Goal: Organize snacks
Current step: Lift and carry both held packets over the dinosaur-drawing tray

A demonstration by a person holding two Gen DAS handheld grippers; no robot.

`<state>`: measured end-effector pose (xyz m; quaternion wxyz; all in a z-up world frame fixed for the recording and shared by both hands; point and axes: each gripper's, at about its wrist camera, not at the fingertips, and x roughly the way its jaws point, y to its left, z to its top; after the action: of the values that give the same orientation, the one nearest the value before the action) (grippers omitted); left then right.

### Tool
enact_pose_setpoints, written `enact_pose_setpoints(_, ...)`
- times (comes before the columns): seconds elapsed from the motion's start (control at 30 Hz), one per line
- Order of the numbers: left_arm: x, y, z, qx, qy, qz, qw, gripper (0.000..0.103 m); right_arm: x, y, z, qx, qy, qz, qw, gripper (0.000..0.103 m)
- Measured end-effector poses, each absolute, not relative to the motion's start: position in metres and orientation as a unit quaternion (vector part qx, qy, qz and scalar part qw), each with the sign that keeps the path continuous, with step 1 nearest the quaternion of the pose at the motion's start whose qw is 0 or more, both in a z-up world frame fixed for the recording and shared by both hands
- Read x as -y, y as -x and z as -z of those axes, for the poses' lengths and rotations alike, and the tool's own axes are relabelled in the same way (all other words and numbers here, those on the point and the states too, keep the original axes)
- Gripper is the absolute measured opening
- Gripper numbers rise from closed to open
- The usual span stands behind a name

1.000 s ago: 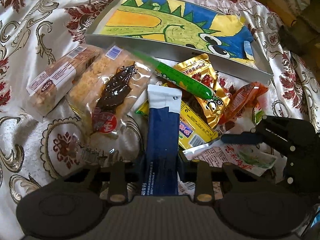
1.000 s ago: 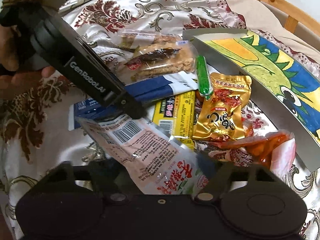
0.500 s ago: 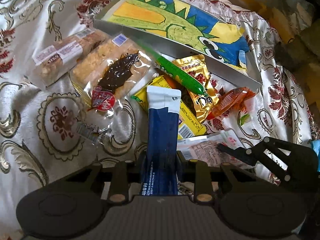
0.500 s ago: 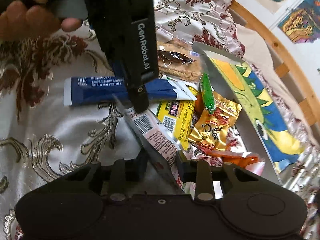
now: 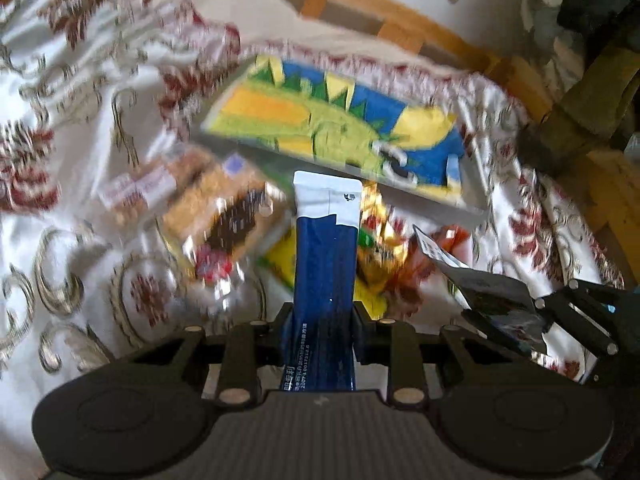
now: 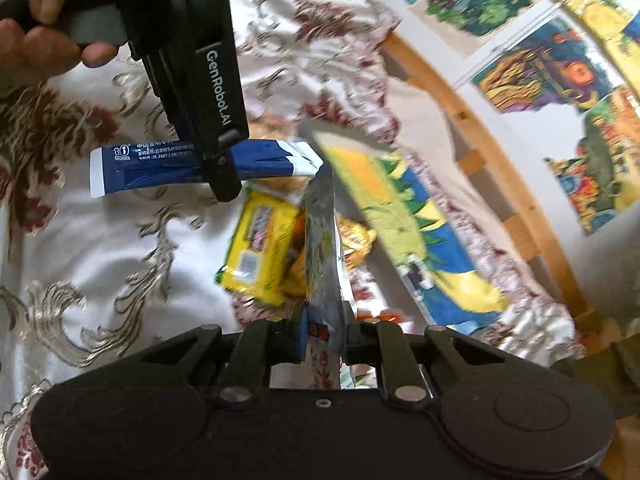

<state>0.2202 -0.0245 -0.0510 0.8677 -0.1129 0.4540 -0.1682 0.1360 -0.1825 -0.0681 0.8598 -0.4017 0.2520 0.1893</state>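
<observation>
Left gripper: the left gripper [image 5: 322, 320] is clamped on the blue-and-white stick packet [image 5: 325, 256], which stands out ahead of the jaws, lifted clear of the patterned cloth [image 5: 72, 248]; a hand [image 6: 36, 28] holds this tool in the right wrist view.
Right gripper: the right gripper [image 6: 325, 340] is pinched together on the silvery flat pouch [image 6: 322, 248], held edge-on and raised above the pile.
Tray: the shallow tray with the dinosaur drawing [image 5: 336, 136] lies beyond the pile; as far as the blurred views show, no snack lies in it yet.
Done so far: two packets are picked up, one per gripper, and neither has been set down anywhere.
Left on the cloth: the clear bag of rice crackers [image 5: 224, 220], the smaller cracker packet [image 5: 140, 192] just beside it, the yellow packet [image 6: 260, 256], the gold pouch [image 5: 376, 248] and the orange wrapper [image 5: 416, 272] lie in a loose heap just in front of the tray.
Judgement: the task looks to be at an early stage; the two held packets need a place, most likely the tray, and at least five more wait to be sorted.
Unclear: motion blur hides smaller items, such as anything under the held pouch.
</observation>
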Motion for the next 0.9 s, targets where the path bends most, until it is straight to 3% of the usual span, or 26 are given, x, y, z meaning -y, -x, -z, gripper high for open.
enact_pose_setpoints(0.4,0.043,-0.262,0.023,-0.351,0.12,0.166,0.914,0.031,0.188,-0.159,0.052,-0.152,0.416,-0.087,0.892,0.015)
enact_pose_setpoints(0.57,0.052,-0.31,0.019,-0.321,0.185,0.17,0.913,0.031,0.198,-0.196,0.049,-0.112,0.408,-0.048,0.905,0.015)
enact_pose_setpoints(0.9,0.045,-0.383,0.05,-0.312,0.226,0.138,0.912,0.031,0.205,-0.288,0.071,-0.149,0.369,-0.017,0.917,0.015)
